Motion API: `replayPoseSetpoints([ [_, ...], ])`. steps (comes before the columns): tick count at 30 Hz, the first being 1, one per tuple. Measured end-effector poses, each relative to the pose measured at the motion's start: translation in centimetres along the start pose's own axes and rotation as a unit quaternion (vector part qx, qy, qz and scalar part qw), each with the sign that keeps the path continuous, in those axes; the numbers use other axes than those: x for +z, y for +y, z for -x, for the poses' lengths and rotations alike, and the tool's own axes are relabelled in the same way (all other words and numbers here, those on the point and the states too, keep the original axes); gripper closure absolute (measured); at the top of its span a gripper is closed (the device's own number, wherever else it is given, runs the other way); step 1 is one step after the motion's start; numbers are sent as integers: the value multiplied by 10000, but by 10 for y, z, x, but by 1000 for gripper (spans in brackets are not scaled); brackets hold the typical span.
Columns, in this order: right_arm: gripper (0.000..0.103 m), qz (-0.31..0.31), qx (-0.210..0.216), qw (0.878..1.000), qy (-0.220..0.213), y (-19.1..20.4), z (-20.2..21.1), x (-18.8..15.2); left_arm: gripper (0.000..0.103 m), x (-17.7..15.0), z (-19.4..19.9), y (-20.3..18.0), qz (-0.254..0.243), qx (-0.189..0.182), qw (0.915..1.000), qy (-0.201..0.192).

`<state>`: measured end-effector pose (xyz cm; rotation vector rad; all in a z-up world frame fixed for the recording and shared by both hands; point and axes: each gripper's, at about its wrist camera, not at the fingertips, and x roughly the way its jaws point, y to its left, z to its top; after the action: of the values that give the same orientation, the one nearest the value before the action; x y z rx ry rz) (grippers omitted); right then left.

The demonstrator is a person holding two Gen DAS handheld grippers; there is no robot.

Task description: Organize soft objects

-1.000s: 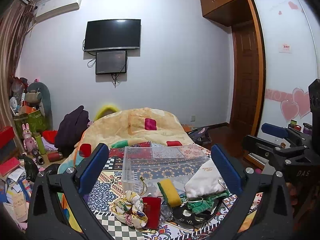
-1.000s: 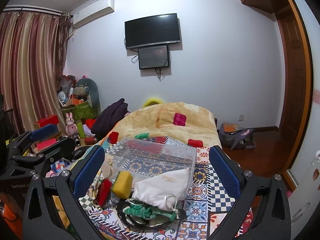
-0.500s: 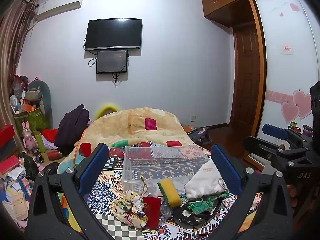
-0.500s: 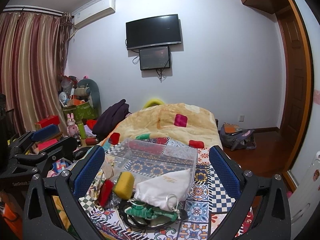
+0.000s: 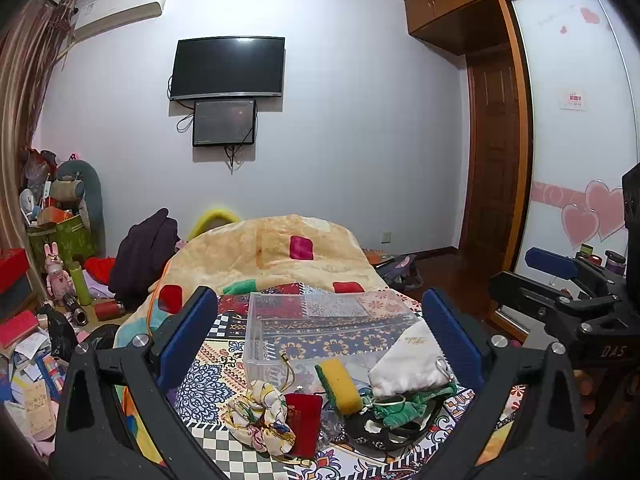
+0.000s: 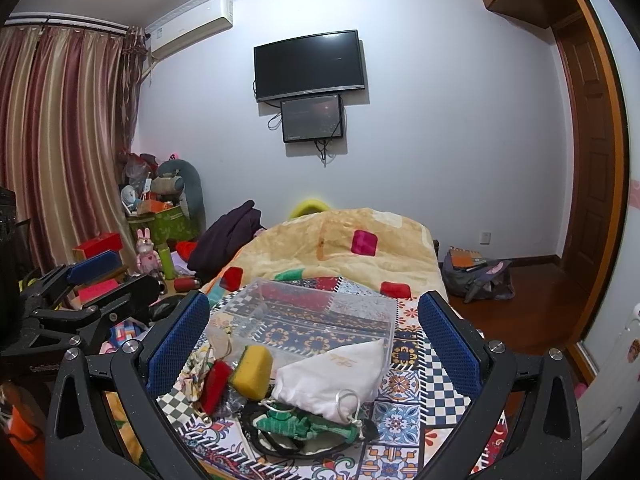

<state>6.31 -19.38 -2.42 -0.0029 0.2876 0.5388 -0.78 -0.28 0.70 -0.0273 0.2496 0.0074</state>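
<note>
A clear plastic box (image 5: 320,328) (image 6: 316,316) stands empty on the patterned cloth (image 5: 208,376). In front of it lie a white drawstring pouch (image 5: 408,364) (image 6: 336,372), a yellow sponge (image 5: 340,384) (image 6: 252,372), a red pouch (image 5: 302,420) (image 6: 216,384), a floral scrunchie (image 5: 260,412), a green cloth (image 5: 404,404) (image 6: 296,424) and a black item (image 5: 380,428). My left gripper (image 5: 320,336) is open and empty, hovering behind the pile. My right gripper (image 6: 316,340) is open and empty, also above the pile.
A yellow quilt (image 5: 272,252) lies on the bed behind the box. A dark jacket (image 5: 144,252), toys and boxes (image 5: 52,264) crowd the left side. A backpack (image 6: 476,276) sits on the wood floor at right. A TV (image 5: 228,68) hangs on the wall.
Both views have shifted slightly; nothing on the cloth has moved and both grippers stay open.
</note>
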Motion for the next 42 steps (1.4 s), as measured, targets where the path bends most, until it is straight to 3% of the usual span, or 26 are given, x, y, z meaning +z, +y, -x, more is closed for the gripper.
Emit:
replayPoseSetpoints([
  [27, 0, -1, 52, 10000, 3, 2, 0, 0, 0, -4, -3, -2, -2, -55, 10000, 81],
  [33, 0, 46, 64, 9994, 342, -1, -10, -8, 0, -19, -21, 10, 95, -130, 9979, 622],
  [42, 0, -179, 17, 9886, 1494, -25, -49, -52, 0, -69, -53, 39, 75, 186, 9872, 1582],
])
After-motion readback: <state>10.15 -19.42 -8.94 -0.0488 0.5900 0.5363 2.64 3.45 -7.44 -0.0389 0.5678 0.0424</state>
